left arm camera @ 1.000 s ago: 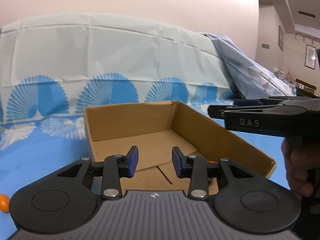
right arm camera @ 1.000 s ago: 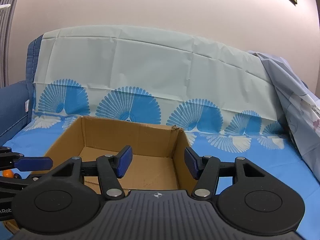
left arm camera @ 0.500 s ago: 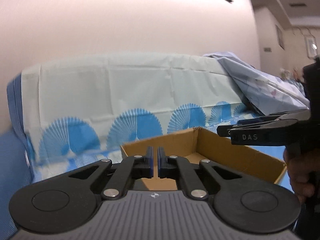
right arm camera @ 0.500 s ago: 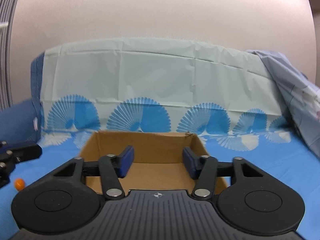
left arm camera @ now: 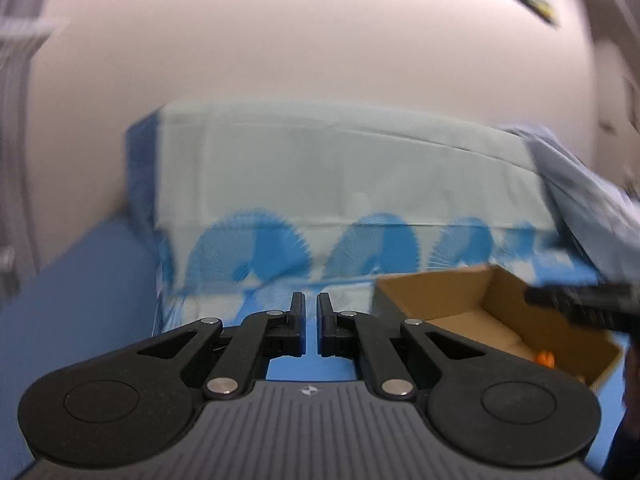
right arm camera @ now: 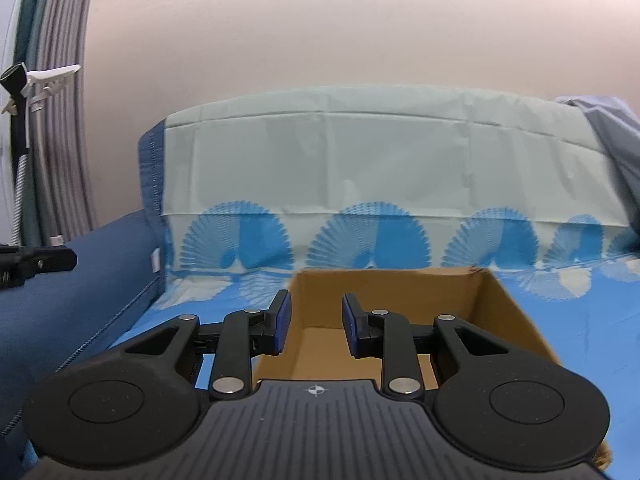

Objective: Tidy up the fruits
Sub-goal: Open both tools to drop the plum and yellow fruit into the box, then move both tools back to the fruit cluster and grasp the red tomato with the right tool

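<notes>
In the left wrist view my left gripper [left arm camera: 311,308] is shut and empty, over the blue patterned sheet to the left of the cardboard box [left arm camera: 448,294]. A small orange fruit [left arm camera: 545,358] lies in the box's near right corner. The dark shape over the box's right side is my right gripper [left arm camera: 580,306]. In the right wrist view that gripper [right arm camera: 314,314] hangs over the box's near edge [right arm camera: 392,286]. Its jaws are closing with nothing between them. The box floor that shows there is bare. The left gripper's tip [right arm camera: 38,262] pokes in at the left edge.
The sheet [right arm camera: 580,320] covers a sofa seat and backrest against a pink wall. A blue sofa arm [right arm camera: 60,320] rises on the left, with grey curtains [right arm camera: 60,140] behind it. A crumpled pale cloth [left arm camera: 592,200] lies at the right. A hand [left arm camera: 632,376] shows at the right edge.
The left gripper shut, then swung left and up away from the box, which now sits at its right. The right gripper's jaws narrowed and it shifted, so the box lies straight ahead.
</notes>
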A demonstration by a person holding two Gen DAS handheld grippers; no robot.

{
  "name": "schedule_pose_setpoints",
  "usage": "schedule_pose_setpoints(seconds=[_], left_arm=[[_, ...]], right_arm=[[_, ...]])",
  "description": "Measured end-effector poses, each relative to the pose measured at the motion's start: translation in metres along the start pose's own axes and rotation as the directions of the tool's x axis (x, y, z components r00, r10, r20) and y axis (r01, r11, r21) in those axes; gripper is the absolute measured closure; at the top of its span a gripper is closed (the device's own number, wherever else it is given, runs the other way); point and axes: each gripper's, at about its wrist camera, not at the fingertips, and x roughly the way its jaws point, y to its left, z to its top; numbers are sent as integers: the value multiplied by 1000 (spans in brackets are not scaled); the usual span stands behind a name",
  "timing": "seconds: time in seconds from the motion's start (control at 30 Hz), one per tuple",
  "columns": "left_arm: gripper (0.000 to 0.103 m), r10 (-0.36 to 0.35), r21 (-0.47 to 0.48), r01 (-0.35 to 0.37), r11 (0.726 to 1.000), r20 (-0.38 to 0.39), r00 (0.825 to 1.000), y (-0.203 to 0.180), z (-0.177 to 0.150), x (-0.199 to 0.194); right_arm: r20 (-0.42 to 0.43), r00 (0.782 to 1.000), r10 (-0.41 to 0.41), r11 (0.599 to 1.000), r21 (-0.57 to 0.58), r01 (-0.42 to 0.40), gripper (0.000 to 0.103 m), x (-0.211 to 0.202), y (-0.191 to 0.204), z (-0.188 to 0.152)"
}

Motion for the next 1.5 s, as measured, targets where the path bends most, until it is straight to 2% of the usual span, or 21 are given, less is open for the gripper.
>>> schedule_pose_setpoints(seconds=[0.07,0.23,0.43,0.77,1.0,1.13,1.27,1.33,1.4,1.5], left_arm=[[96,7,-55,-9,998,-30,1000,11,-1,1],[92,-1,-47,-3,999,-98,995,24,-14,7],[92,42,-131,-72,989,-215,976,58,-59,18],[92,37,-165,-76,983,-228,973,74,-68,22],[92,43,-150,-85,985,-260,965,71,-69,37],[92,41,-157,-87,984,-275,961,74,-70,42],[92,45,-182,-93,979,-254,966,78,-70,38],[92,45,-190,-95,977,-254,966,80,-70,38],[92,48,-194,-101,976,-260,964,81,-71,39],[92,53,-196,-109,975,-272,961,83,-72,42]], right_arm=[[-11,1000,18,1000,-3,-19,74,2,7,-1],[-32,998,63,997,-32,-64,74,8,28,-5],[-50,992,120,990,-64,-123,74,14,51,-9],[-107,969,221,966,-114,-233,74,33,93,-20],[-191,940,281,937,-158,-312,74,53,125,-33],[-271,922,276,925,-185,-331,74,72,139,-45],[-340,901,269,920,-185,-344,73,93,149,-55],[-374,888,267,920,-176,-351,71,106,153,-59],[-411,876,253,923,-170,-346,59,119,158,-66],[-479,849,224,925,-169,-340,54,138,166,-80]])
